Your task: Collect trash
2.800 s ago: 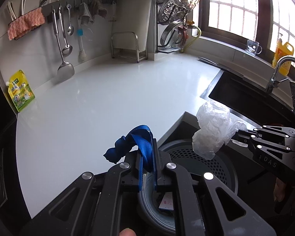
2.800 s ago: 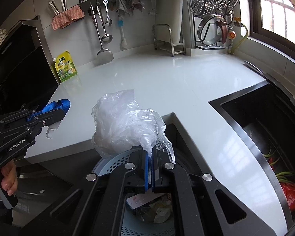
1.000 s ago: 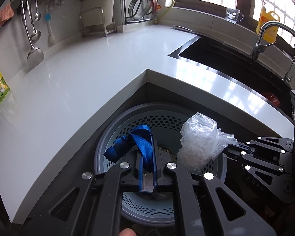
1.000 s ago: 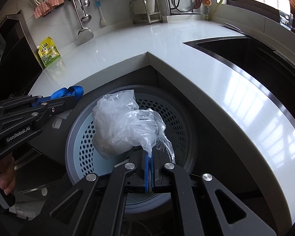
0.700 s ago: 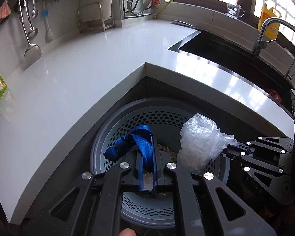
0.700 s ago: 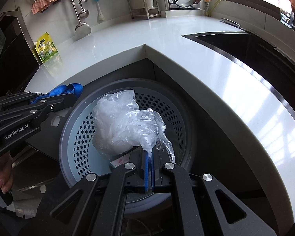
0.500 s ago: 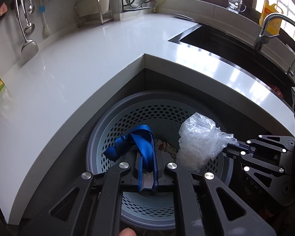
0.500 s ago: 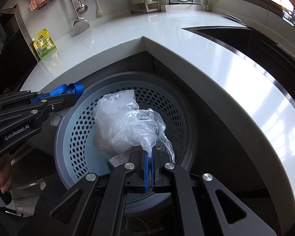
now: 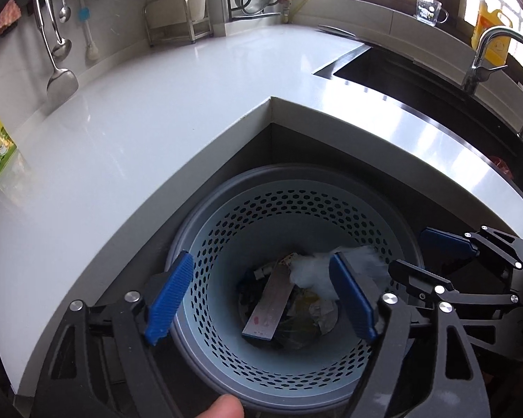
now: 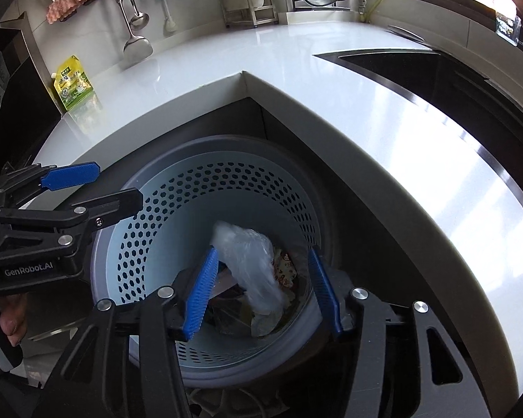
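A round perforated trash bin (image 9: 293, 383) stands under the inner corner of the white counter (image 9: 129, 132); it also shows in the right wrist view (image 10: 150, 244). My left gripper (image 9: 261, 299) is open and empty above the bin. My right gripper (image 10: 261, 296) is open and empty too, just over the bin. A clear plastic bag (image 10: 251, 261) is dropping into the bin between the right jaws; it shows blurred in the left wrist view (image 9: 313, 271). Paper and wrappers (image 9: 272, 310) lie at the bin's bottom. The blue strap is not clearly visible.
A dark sink (image 9: 418, 80) with a faucet (image 9: 484, 52) is set in the counter at right. A yellow-green pouch (image 10: 73, 83) leans at the counter's left end. Utensils (image 10: 136, 35) hang on the back wall. A metal rack (image 9: 174, 17) stands at the rear.
Both grippers have opened over the bin. The blue strap has left the left gripper and the plastic bag has left the right gripper and is falling in.
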{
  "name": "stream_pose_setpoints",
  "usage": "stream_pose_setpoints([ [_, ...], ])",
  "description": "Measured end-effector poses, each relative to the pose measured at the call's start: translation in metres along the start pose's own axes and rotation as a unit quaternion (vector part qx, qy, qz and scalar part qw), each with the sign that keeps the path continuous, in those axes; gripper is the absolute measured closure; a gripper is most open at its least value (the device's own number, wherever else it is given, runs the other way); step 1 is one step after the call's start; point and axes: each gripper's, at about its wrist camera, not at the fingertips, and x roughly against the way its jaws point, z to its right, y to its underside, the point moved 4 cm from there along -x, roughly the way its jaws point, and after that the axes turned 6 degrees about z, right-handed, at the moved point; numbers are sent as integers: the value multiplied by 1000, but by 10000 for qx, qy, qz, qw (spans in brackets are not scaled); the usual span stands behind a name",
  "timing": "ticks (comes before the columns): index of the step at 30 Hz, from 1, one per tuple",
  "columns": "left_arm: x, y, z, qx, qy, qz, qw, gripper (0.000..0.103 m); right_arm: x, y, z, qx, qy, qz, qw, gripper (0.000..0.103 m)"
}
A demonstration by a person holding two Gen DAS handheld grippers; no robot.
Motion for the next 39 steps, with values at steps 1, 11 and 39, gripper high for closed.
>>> stream_pose_setpoints([
  [1,3,-1,-2,17,-59,66,10000,19,2,-2,-2,-11,-19,38,10000,51],
  [11,35,-8,-18,228,-199,403,9987,6,29,-13,-19,4,-99,385,9992,46],
  [39,94,-8,-36,438,-539,852,9939,6,88,-17,-44,-29,554,1326,9896,27],
])
